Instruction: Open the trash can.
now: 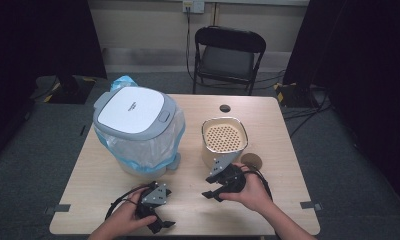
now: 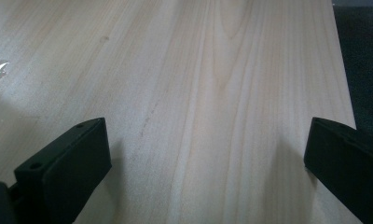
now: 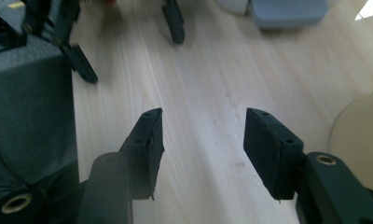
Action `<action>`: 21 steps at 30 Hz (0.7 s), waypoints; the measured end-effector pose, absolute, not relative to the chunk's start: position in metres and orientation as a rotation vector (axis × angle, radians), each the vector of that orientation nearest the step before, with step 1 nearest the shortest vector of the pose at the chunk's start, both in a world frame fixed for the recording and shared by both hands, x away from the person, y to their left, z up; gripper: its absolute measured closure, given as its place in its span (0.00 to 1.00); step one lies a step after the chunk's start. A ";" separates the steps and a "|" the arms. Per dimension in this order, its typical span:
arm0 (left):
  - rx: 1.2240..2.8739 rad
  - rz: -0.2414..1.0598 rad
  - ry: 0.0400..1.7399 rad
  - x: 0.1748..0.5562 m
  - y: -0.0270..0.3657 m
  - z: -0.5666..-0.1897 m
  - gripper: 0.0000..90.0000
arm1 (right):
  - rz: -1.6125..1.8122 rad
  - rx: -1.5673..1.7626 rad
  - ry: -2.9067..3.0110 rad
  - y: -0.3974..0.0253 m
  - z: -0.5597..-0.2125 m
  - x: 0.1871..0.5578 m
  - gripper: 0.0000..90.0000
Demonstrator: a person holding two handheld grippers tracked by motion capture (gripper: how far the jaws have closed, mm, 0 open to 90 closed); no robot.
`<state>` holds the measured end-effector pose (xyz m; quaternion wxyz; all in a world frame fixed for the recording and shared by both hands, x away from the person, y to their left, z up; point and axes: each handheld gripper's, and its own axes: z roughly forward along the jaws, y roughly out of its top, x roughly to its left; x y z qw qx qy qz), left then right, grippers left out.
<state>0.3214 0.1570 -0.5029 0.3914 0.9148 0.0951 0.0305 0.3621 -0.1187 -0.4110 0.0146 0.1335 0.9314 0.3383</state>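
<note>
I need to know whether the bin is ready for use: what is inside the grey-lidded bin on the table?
A clear bag with blue edging lines the bin and spills over its rim. The shut lid covers the opening, so any contents are hidden.

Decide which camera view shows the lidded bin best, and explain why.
The high view: the bin shows whole, lid shut, with its blue bag. The right gripper view catches just its grey base at the top edge. The left gripper view gives bare table.

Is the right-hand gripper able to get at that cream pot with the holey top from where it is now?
Probably yes. The right gripper sits just in front of the cream container, jaws open and empty, with bare table between them. It points away from the container, though, so the hand would have to turn first.
</note>
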 end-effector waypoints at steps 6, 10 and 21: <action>2.322 0.079 0.240 0.321 0.157 -0.503 0.00 | 1.074 0.399 2.888 -0.116 -0.380 0.373 0.55; 2.326 0.087 0.235 0.322 0.157 -0.502 0.00 | 1.080 0.403 2.880 -0.115 -0.365 0.378 0.56; 2.329 0.088 0.229 0.322 0.157 -0.502 0.00 | 1.045 0.381 2.880 -0.111 -0.328 0.392 0.61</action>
